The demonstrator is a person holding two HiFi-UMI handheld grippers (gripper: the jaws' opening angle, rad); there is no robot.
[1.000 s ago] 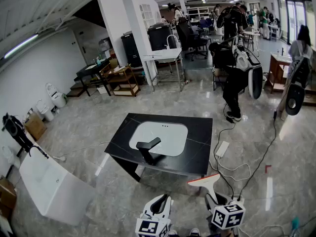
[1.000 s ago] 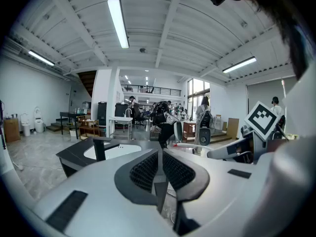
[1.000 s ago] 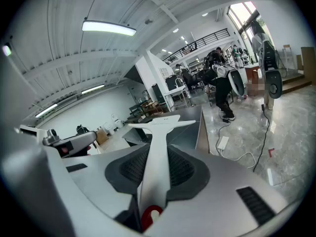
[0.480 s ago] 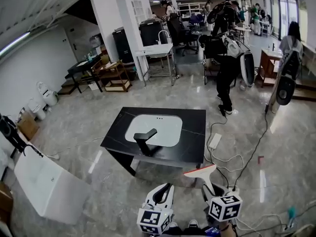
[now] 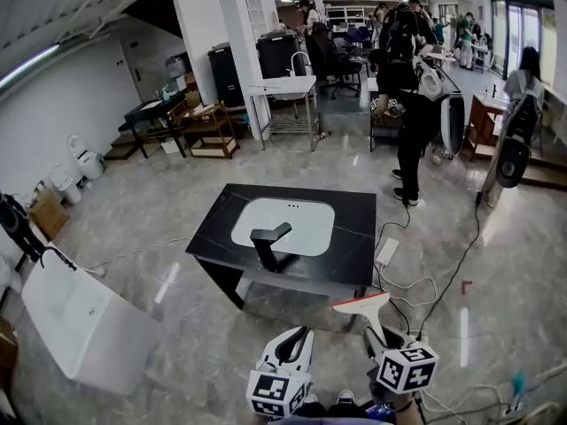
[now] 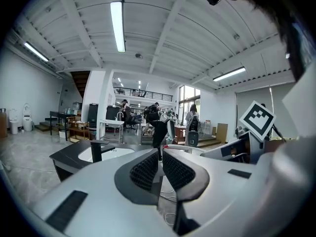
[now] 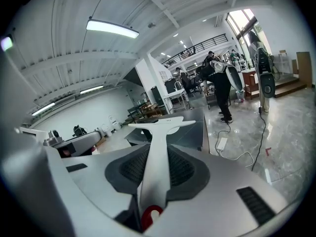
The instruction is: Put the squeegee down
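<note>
Your right gripper (image 7: pixel 157 168) pinches the squeegee (image 5: pixel 361 305) by its smooth white handle; left gripper (image 6: pixel 160 157) pressed together; black counter (image 5: pixel 354 240) edge near.

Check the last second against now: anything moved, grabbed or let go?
Both grippers have come up slightly in the head view. The right gripper stays shut on the squeegee, gripping its handle with the blade out ahead; it is not set down yet. The left gripper stays shut with nothing in it. The sink counter and faucet are as before; nothing was taken or released.
</note>
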